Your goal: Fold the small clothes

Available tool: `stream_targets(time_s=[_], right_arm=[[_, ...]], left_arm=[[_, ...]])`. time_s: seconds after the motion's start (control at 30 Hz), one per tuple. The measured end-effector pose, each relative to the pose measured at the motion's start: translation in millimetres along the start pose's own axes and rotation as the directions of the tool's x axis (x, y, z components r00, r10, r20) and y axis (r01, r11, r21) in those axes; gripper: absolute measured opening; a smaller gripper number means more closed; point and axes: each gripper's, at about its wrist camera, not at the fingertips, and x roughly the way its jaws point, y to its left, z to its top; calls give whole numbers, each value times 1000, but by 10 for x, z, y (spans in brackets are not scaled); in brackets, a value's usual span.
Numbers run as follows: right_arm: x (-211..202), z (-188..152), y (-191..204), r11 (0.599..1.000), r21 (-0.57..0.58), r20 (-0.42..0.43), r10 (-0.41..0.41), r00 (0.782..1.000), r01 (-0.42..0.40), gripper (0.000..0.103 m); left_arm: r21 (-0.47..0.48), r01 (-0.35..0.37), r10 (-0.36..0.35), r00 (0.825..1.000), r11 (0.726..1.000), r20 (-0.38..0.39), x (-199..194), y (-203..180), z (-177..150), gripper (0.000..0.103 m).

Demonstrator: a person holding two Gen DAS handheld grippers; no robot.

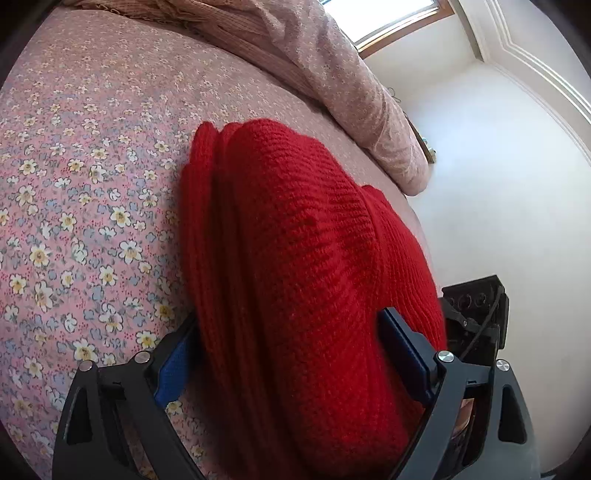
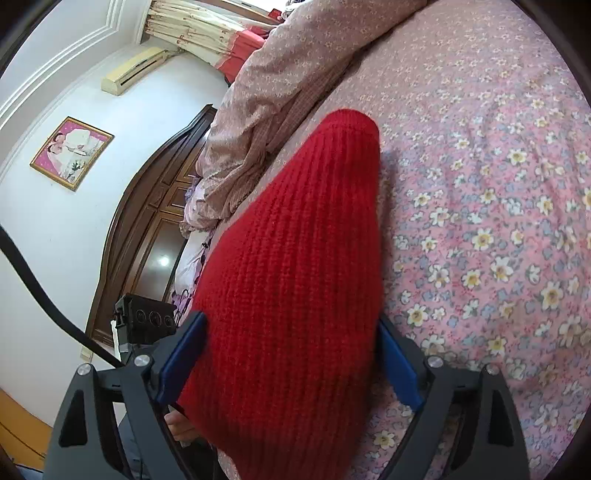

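Observation:
A red knitted garment (image 1: 291, 251), folded into a thick bundle of several layers, fills the middle of both views (image 2: 295, 266). It lies over the floral bedsheet (image 1: 74, 206). My left gripper (image 1: 291, 354) has its blue-padded fingers (image 1: 406, 350) on either side of the bundle, shut on it. My right gripper (image 2: 291, 358) likewise has its blue pads (image 2: 399, 369) pressed against both sides of the garment. The other gripper's black body shows at each view's edge (image 1: 476, 314) (image 2: 144, 317).
A pink patterned quilt (image 1: 332, 74) (image 2: 266, 96) is bunched along the bed's far side. A dark wooden headboard (image 2: 147, 229), white walls, a framed picture (image 2: 70, 153) and a window (image 1: 388, 18) lie beyond the bed.

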Motion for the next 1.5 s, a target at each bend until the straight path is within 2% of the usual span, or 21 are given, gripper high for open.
stream_targets(time_s=[0.03,0.1,0.2,0.3,0.37,0.47,0.6,0.7,0.8,0.97,1.03,1.1,1.17,1.23,1.5], right_arm=[[6,0,6,1000,3,-5,3,1000,-3,92],[5,-9,8,1000,12,-10,16,1000,-16,90],[21,6,5,1000,23,-18,11,1000,-10,83],[13,56,47,1000,15,-16,2,1000,-1,72],[-20,124,159,999,-34,-9,-22,1000,21,69],[-159,330,310,994,-104,39,-15,999,19,68],[-363,877,336,989,-146,103,16,995,-1,68],[-468,1245,206,989,-147,138,-5,990,25,68],[-554,1631,-19,986,-147,170,-54,984,80,68],[-527,2138,-437,977,-139,190,-133,973,161,68],[-475,2175,-654,978,-119,186,-148,971,171,68],[-369,2128,-898,969,-104,153,-206,966,223,72],[-386,2032,-1007,973,-134,190,-163,968,190,73],[-393,2065,-1045,976,-118,187,-161,969,185,75],[-366,2034,-1005,972,-137,195,-162,967,190,78]], left_arm=[[-2,2,-2,1000,1000,3,-12,-5,-15,83],[-16,20,-20,1000,1000,10,-37,-2,-69,64],[-7,19,-19,1000,1000,19,-22,-84,-74,52],[25,1,-2,999,1000,44,-35,-235,56,46],[41,20,-23,997,999,68,-76,-340,133,44],[84,74,-83,991,994,102,-88,-547,371,44],[160,98,-118,986,982,121,147,-867,872,44],[191,116,-140,984,975,115,526,-995,1179,44],[223,102,-132,984,970,121,992,-1022,1396,44],[188,88,-115,984,978,137,1664,-885,1570,44],[203,37,-70,986,978,154,1854,-812,1504,44],[228,-16,-21,987,974,158,1944,-794,1411,46],[302,-58,1,983,952,185,1916,-944,1409,47],[320,-110,47,979,941,198,1953,-989,1361,48],[304,-107,47,979,947,199,1817,-962,1254,48]])
